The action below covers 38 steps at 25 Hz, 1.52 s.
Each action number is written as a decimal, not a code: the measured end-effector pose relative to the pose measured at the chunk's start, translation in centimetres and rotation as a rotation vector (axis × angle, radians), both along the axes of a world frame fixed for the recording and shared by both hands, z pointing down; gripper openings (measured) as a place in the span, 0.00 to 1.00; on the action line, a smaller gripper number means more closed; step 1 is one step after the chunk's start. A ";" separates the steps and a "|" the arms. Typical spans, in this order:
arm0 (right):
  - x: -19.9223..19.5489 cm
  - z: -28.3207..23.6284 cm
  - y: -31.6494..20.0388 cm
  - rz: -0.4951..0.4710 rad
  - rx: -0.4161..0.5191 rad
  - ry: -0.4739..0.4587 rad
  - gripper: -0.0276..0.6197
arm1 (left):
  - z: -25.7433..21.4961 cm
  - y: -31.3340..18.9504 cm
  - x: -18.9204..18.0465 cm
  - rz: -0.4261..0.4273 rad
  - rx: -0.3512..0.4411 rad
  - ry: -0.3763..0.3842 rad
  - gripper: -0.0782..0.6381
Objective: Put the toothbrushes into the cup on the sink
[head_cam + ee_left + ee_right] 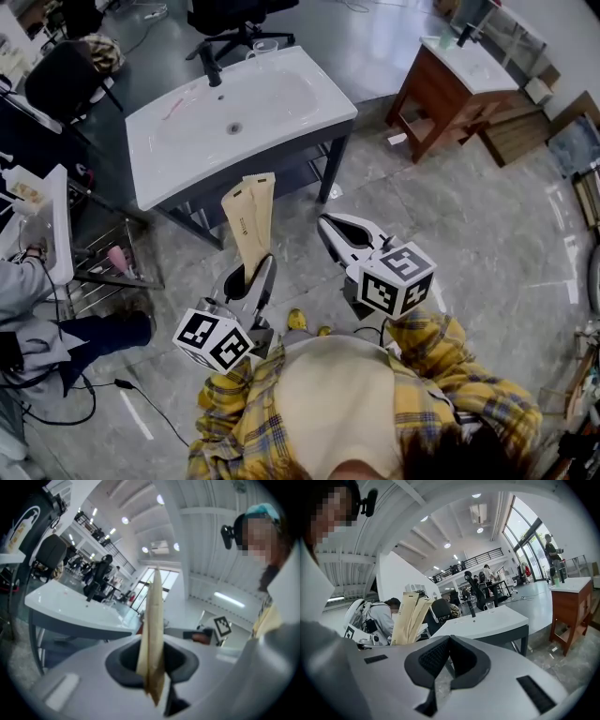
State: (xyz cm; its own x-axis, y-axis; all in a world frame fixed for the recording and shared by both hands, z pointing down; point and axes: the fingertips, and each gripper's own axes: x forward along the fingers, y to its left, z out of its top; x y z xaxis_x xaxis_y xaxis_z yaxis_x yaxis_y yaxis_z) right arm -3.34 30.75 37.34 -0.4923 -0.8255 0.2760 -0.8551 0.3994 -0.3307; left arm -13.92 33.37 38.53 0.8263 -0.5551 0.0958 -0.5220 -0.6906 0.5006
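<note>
Two paper sleeves (pixel 248 220): tan and flat, they stood upright in your left gripper (pixel 251 277), well short of the sink. Both were closed, so no toothbrush itself showed in any view.
Sleeves edge-on: the left gripper view gave you only a thin strip rising from the jaws, with its lower tip hanging below the pads.
Pink streak (pixel 173 108): it lay on the basin left of the drain and was too small to name.
Bottom of the head view: your own head and yellow plaid shirt (pixel 422 394) filled it and cut off both arms behind the marker cubes.
Left gripper: its jaws pinched the lower ends of the sleeves.
Right gripper (pixel 328 225): its jaws were pressed together on nothing. It was just right of the left one and apart from the sleeves.
Sink (pixel 281 103): a white basin on a dark frame, ahead of both grippers. From the head camera the sleeve tops overlapped its front frame.
Faucet (pixel 211 67): black, at the back edge of the basin.
Around you: a wooden vanity (pixel 450 89) was off to the right and an office chair (pixel 234 19) stood behind the sink. A seated person's grey sleeve (pixel 19 281) was at the left edge, beside a wire rack (pixel 103 281).
Cup (pixel 265 47): clear, at the sink's back edge right of the faucet — too small to tell its contents.
</note>
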 end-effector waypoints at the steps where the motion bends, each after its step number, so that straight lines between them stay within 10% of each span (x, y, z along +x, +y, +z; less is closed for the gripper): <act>1: -0.4 -0.1 -0.3 -0.001 0.001 0.003 0.06 | -0.1 -0.3 -0.4 0.000 -0.001 0.002 0.19; 19: -1.4 -1.0 -7.3 -0.059 0.025 -0.006 0.06 | 0.3 -5.7 -0.1 -0.001 -0.009 -0.011 0.19; 38: 6.6 -0.7 -19.6 -0.208 0.017 -0.022 0.06 | 0.2 -17.5 9.6 -0.102 -0.041 0.026 0.19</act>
State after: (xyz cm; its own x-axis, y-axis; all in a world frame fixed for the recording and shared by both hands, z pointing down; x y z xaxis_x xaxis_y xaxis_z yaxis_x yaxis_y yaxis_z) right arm 3.22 11.19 36.67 -0.6583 -0.7098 0.2505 -0.7463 0.5722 -0.3400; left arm -4.35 15.82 38.73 0.7679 -0.6328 0.0993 -0.5751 -0.6128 0.5420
